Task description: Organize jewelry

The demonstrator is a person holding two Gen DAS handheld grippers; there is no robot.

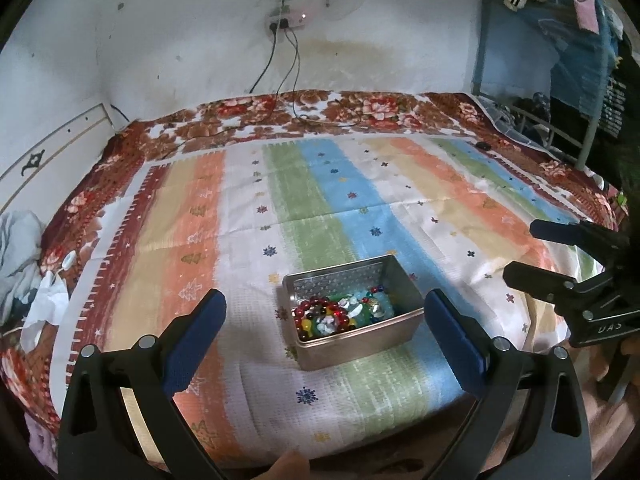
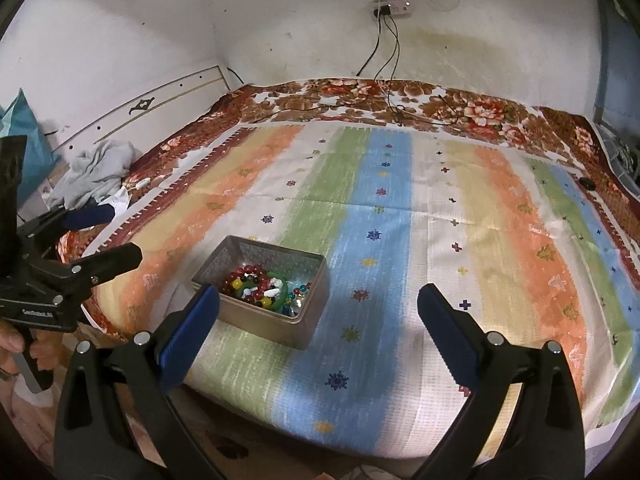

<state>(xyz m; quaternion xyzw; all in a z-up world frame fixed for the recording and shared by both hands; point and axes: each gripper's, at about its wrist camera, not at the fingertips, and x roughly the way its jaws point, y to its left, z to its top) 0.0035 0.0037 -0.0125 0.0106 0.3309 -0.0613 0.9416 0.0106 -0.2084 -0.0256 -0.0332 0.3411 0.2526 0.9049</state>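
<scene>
A small open metal tin (image 1: 360,342) sits on the striped cloth near the bed's front edge. It holds a heap of beaded jewelry (image 1: 340,314): red bead bracelets, green, yellow and white pieces. The tin also shows in the right wrist view (image 2: 276,328), with the jewelry (image 2: 264,288) inside. My left gripper (image 1: 324,300) is open and empty, its fingers either side of the tin, just short of it. My right gripper (image 2: 318,294) is open and empty, to the right of the tin. Each gripper appears in the other's view, the right one (image 1: 532,248) and the left one (image 2: 116,236).
A striped cloth (image 1: 360,208) covers a floral blanket (image 1: 360,108) on the bed. Crumpled grey clothes (image 2: 96,164) lie at the left. Cables (image 2: 396,108) trail from a wall power strip (image 2: 394,8). A small dark object (image 2: 587,183) lies far right. A metal bed frame (image 1: 540,120) stands at right.
</scene>
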